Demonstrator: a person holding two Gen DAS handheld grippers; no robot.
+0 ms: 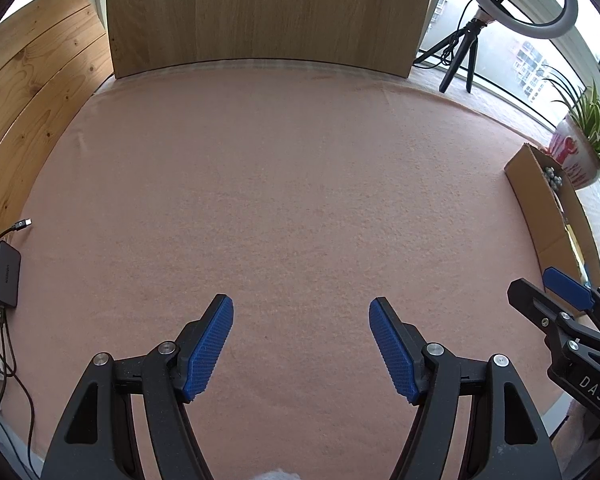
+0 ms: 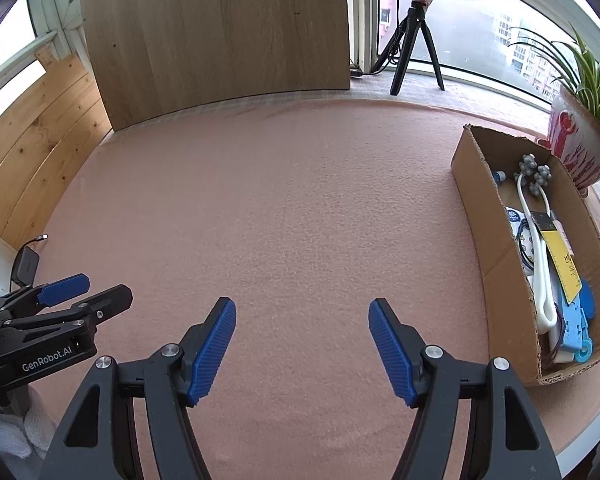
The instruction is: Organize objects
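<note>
My left claw (image 1: 301, 346) hangs over bare pink felt (image 1: 280, 200), its blue pads spread wide with nothing between them. My right claw (image 2: 302, 346) is spread just as wide, also empty. From the right claw, a cardboard box (image 2: 484, 216) sits at three o'clock, holding a white massager (image 2: 540, 256), a yellow ruler (image 2: 560, 260) and blue pieces (image 2: 572, 328). A potted plant (image 2: 580, 140) stands just behind the box, at two o'clock.
</note>
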